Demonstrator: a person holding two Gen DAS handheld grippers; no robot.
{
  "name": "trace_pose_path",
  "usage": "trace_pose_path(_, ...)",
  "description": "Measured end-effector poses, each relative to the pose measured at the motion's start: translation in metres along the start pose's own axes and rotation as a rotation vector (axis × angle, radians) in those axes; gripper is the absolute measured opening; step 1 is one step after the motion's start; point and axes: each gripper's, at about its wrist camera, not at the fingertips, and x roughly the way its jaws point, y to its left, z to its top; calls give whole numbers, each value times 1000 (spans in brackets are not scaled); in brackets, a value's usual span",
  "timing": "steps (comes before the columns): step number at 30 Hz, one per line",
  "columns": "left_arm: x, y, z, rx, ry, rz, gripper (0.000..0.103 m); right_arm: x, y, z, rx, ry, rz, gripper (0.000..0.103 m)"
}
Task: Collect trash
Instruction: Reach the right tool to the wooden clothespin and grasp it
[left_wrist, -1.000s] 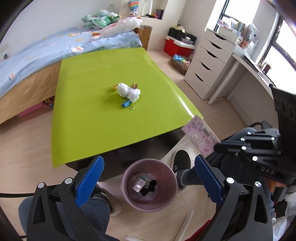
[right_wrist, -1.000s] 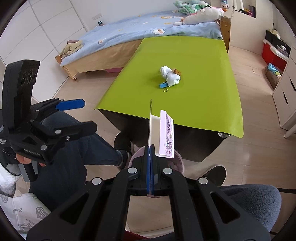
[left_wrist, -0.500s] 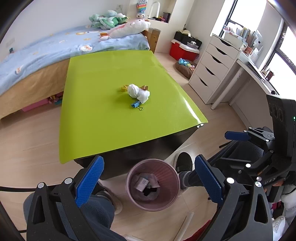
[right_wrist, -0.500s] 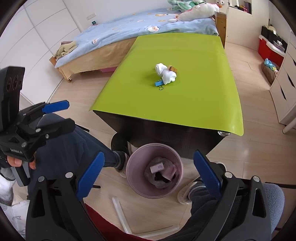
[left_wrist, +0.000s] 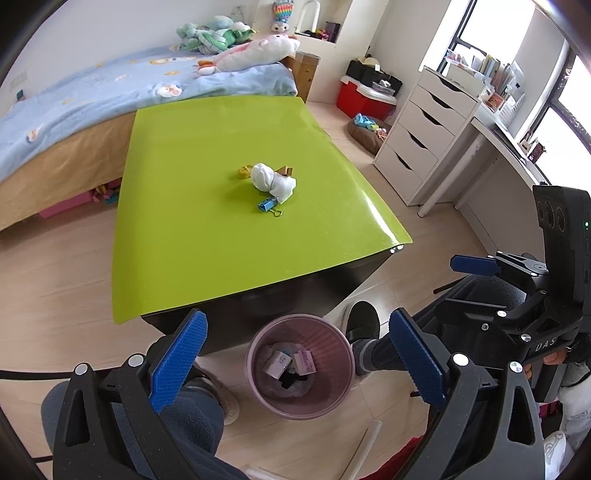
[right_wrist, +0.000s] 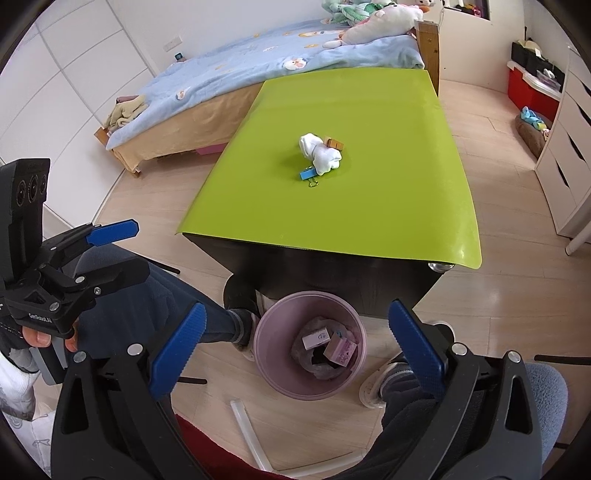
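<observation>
A pink waste bin (left_wrist: 300, 365) stands on the floor at the near edge of the green table (left_wrist: 192, 206). It also shows in the right wrist view (right_wrist: 311, 345), and holds a pink patterned box (right_wrist: 341, 350) and a white box (right_wrist: 315, 336). On the table lie a crumpled white tissue (left_wrist: 272, 181), a blue binder clip (left_wrist: 269, 205), a small brown box (right_wrist: 333, 143) and a yellow piece (left_wrist: 243, 172). My left gripper (left_wrist: 295, 356) is open and empty above the bin. My right gripper (right_wrist: 295, 339) is open and empty above the bin.
A bed (left_wrist: 74, 110) with plush toys stands behind the table. White drawers (left_wrist: 424, 136) and a desk stand at the right. The person's legs and feet (right_wrist: 236, 317) flank the bin. White tubes (right_wrist: 251, 432) lie on the floor.
My right gripper opened and let go of the pink patterned box, which now lies in the bin. Both grippers drew back a little; the left stayed open.
</observation>
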Motion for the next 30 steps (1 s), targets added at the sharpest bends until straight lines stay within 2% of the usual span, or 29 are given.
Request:
trace_pose_path(8,3,2,8,-4,-8,-2,95,2,-7,27,21,-29,13,97)
trace_pose_path(20,12,3,25,7,-22,4,95,45,-24,123,68,-39,-44,97)
trace_pose_path(30,18,4,28,4,-13,6,95,119,-54,195,200,72,-65,97)
